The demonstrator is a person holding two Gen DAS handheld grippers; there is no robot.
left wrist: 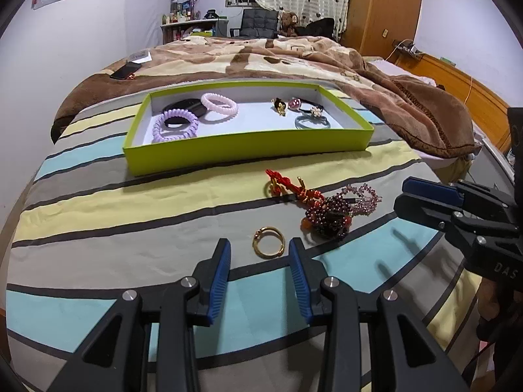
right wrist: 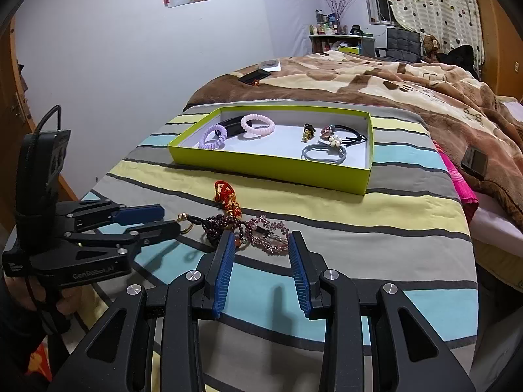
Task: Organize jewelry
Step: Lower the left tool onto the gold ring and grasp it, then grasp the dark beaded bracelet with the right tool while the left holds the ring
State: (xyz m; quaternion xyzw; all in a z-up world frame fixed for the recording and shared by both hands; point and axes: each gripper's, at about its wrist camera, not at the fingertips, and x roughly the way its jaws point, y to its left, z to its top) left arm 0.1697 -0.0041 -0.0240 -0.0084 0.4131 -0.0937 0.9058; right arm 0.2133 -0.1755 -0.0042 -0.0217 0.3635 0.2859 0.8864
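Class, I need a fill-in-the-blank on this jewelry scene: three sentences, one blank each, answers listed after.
1. The gold ring lies on the striped ____.
2. The box holding the hair ties is ____ on the outside.
3. The lilac spiral hair tie lies ____ the box.

Answers: bedsheet; green; inside

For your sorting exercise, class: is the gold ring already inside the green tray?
No. The gold ring lies on the striped bedsheet, outside the green tray and just ahead of the left gripper, whose jaws are open.
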